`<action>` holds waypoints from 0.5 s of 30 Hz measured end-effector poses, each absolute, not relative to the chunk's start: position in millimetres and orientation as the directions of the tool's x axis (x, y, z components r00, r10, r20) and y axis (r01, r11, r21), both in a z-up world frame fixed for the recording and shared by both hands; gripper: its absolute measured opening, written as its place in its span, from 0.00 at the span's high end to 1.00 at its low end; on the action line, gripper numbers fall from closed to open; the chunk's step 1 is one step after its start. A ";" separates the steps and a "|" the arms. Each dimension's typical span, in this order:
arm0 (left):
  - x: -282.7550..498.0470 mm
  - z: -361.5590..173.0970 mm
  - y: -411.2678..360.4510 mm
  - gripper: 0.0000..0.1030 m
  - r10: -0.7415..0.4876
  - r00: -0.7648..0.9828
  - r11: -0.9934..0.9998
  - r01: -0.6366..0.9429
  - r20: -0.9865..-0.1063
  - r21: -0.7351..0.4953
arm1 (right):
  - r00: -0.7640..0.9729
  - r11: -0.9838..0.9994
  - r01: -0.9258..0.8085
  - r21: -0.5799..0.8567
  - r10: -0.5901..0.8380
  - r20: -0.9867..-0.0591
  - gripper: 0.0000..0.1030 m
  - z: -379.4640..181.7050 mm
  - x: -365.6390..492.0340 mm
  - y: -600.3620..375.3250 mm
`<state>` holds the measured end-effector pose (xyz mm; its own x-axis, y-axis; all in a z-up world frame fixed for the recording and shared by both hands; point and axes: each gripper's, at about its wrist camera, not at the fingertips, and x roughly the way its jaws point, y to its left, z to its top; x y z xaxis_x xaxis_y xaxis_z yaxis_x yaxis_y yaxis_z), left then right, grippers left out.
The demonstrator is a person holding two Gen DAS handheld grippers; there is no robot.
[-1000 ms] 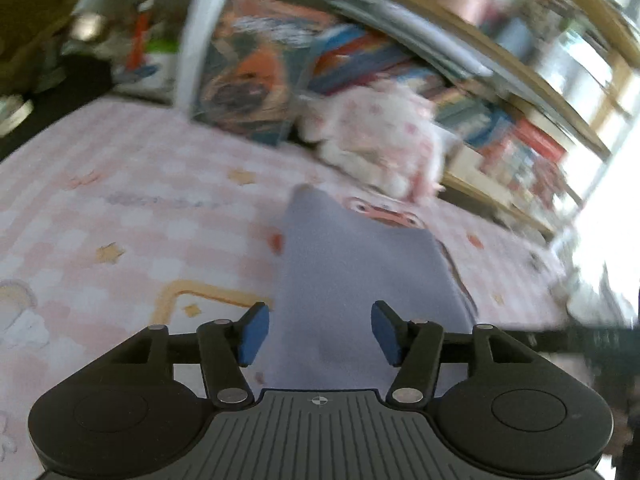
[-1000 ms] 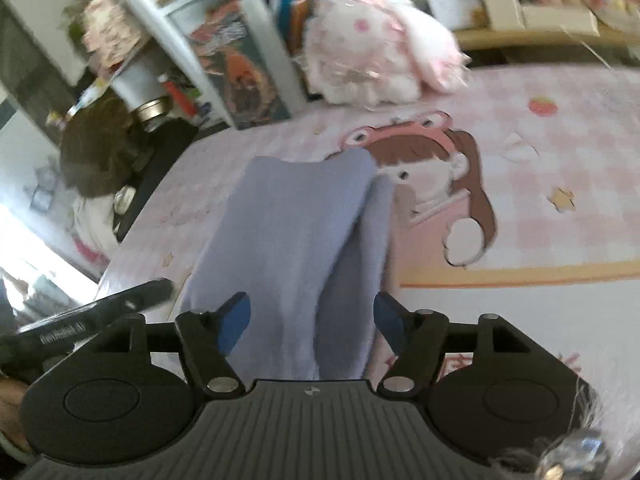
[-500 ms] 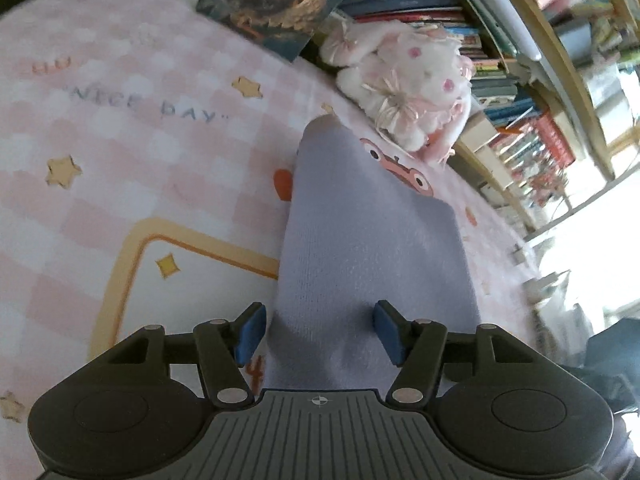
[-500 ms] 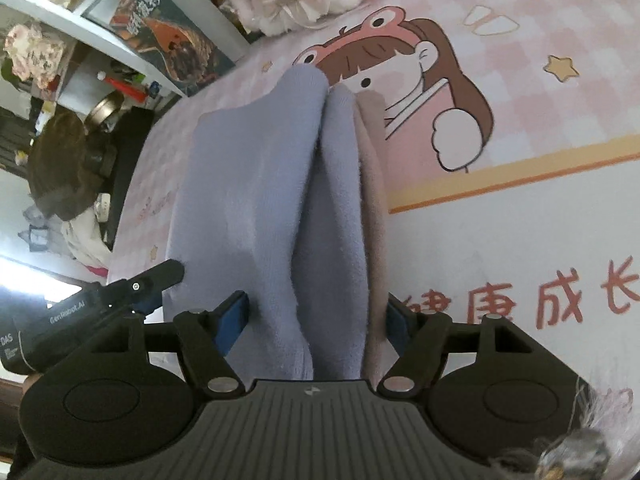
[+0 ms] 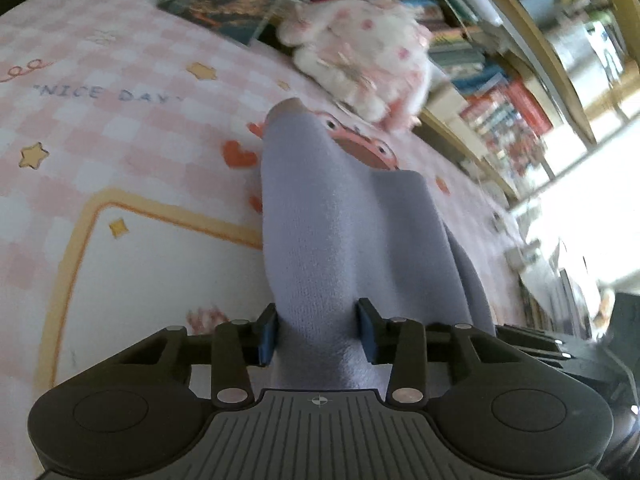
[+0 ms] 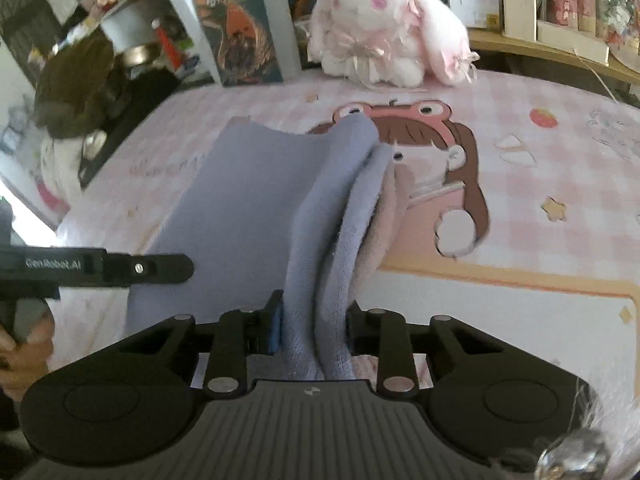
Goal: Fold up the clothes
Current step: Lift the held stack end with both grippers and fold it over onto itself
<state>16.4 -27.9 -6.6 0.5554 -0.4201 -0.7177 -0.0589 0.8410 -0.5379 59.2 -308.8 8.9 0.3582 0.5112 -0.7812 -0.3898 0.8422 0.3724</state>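
A lavender knit garment (image 5: 340,216) lies folded lengthwise on the pink checked sheet, stretching away from both grippers. My left gripper (image 5: 318,330) is shut on its near left edge, cloth bunched between the blue pads. My right gripper (image 6: 314,330) is shut on the near right edge, where several folded layers (image 6: 348,216) show, the lowest one pinkish-grey. In the right wrist view the left gripper's black finger (image 6: 120,268) reaches in from the left over the garment, with a hand (image 6: 24,344) behind it.
A pink and white plush rabbit (image 6: 384,28) sits at the head of the bed (image 6: 560,184). Behind it stand bookshelves (image 5: 500,92) and a propped book (image 6: 240,24). A dark bag and clutter (image 6: 80,84) sit off the bed's left side.
Both grippers closed from open onto the near edge of the garment. The cloth now rises in a ridge toward each gripper.
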 end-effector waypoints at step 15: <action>25.6 -31.2 -42.7 0.38 -0.511 0.464 0.796 -0.062 -0.724 -0.602 | 0.245 0.813 -0.172 0.556 0.582 -0.776 0.46 -16.1 61.2 -361.0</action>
<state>25.6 -42.7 -31.2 0.4636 -0.5113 -0.7236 -0.0619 0.7960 -0.6021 61.2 -361.0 -16.1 0.2447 0.5817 -0.7757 -0.1716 0.8134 0.5559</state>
